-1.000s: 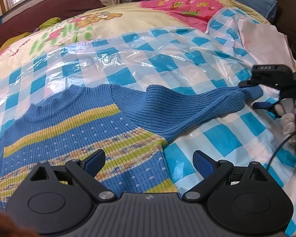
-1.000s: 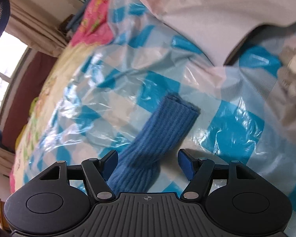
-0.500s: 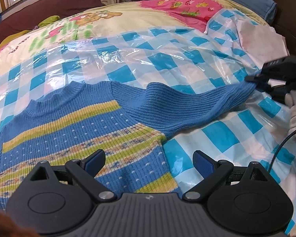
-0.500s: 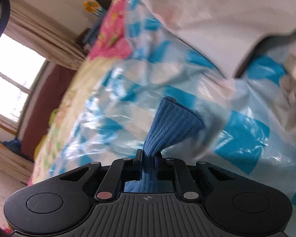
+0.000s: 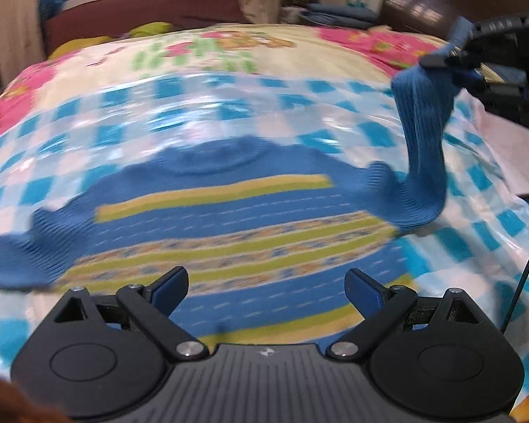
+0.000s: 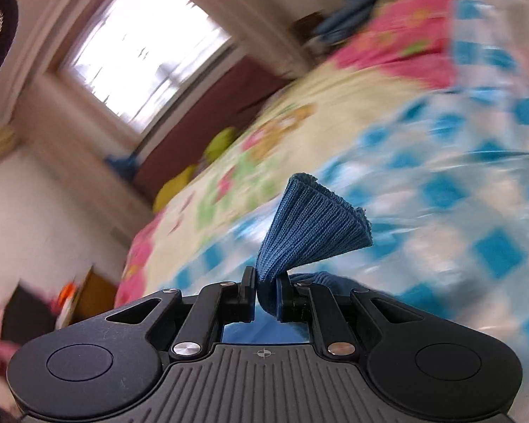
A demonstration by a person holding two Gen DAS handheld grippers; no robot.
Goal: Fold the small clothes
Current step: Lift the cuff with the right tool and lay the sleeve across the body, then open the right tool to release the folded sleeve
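A small blue knit sweater (image 5: 229, 225) with yellow and green stripes lies flat on the plastic-covered bed, collar away from me. My left gripper (image 5: 266, 285) is open and empty, low over the sweater's hem. My right gripper (image 5: 451, 60) is shut on the cuff of the sweater's right sleeve (image 5: 423, 148) and holds it lifted above the bed at the upper right. In the right wrist view the cuff (image 6: 310, 225) fans out from between the closed fingers of that gripper (image 6: 266, 292).
A blue-and-white checked plastic sheet (image 5: 335, 105) covers a cartoon-print bedspread (image 5: 229, 46). A dark headboard (image 5: 423, 0) and folded blue bedding stand at the back right. A window (image 6: 144, 46) and maroon bench lie beyond the bed. A black cable (image 5: 522, 282) hangs at right.
My right gripper closed on the sleeve cuff and lifted it up and inward off the bed. My left gripper shifted left, centering over the sweater's hem, still open.
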